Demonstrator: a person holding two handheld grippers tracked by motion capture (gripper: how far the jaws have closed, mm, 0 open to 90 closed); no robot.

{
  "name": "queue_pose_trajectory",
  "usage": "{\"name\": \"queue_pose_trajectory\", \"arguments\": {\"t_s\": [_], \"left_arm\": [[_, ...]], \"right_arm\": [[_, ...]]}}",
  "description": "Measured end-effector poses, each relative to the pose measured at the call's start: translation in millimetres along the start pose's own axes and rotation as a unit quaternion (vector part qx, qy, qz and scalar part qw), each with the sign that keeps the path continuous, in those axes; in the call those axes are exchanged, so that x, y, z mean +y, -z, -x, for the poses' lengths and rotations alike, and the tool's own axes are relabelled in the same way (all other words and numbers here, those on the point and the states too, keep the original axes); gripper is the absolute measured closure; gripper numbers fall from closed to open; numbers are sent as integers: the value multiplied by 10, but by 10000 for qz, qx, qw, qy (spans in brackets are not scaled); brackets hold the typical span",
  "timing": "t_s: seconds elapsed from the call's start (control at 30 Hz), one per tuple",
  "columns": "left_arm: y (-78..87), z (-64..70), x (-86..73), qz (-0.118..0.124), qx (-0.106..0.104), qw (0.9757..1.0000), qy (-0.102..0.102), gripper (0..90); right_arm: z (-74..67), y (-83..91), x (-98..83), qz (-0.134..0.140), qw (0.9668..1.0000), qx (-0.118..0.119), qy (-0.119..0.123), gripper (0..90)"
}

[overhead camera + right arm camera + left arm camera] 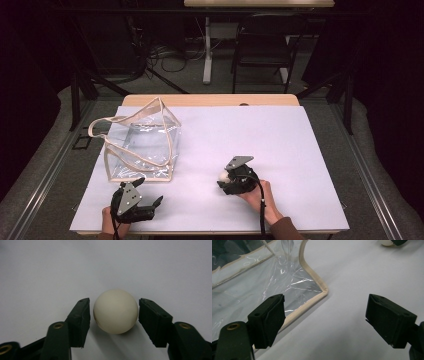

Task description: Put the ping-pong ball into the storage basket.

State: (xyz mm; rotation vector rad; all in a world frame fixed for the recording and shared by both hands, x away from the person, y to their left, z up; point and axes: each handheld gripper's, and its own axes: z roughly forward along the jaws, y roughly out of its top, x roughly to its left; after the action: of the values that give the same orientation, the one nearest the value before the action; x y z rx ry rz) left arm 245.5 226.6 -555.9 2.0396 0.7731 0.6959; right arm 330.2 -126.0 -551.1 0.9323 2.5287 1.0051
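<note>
Low in the high view, the left gripper [145, 192] sits open below a clear bag [142, 145], and the right gripper [226, 179] is at a white ball [224, 176] on the table [260, 135]. Across the left gripper view, its jaws gape wide by the bag's corner. At the middle of the right gripper view, the ball sits between the jaws with thin gaps on both sides.

Wide-open left tongs [324, 322] over white table [352, 280], clear bag's [274, 277] beige-trimmed corner beside left jaw.
</note>
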Motion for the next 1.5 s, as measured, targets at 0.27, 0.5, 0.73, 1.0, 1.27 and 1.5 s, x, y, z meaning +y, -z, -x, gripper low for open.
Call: {"name": "queue_pose_trajectory", "arguments": {"t_s": [0.27,0.5,0.73,1.0,1.27,1.5], "left_arm": [[2,3,1,11,13,10000,6,162],[3,2,0,17,12,10000,11,162],[2,1,-1,19,12,10000,18,162],[5,1,-2,22,17,10000,30,162],[6,-1,-3,25,16,10000,42,162],[4,-1,-3,30,8,10000,32,162]], "right_arm": [[3,2,-6,-21,10000,-21,12,502],[4,58,8,47,9999,-66,59,502],[-20,137,37,145,9997,-140,156,502],[-25,228,65,239,9994,-161,187,504],[-26,282,77,290,9992,-151,229,506],[-34,353,104,386,9989,-142,239,507]]}}
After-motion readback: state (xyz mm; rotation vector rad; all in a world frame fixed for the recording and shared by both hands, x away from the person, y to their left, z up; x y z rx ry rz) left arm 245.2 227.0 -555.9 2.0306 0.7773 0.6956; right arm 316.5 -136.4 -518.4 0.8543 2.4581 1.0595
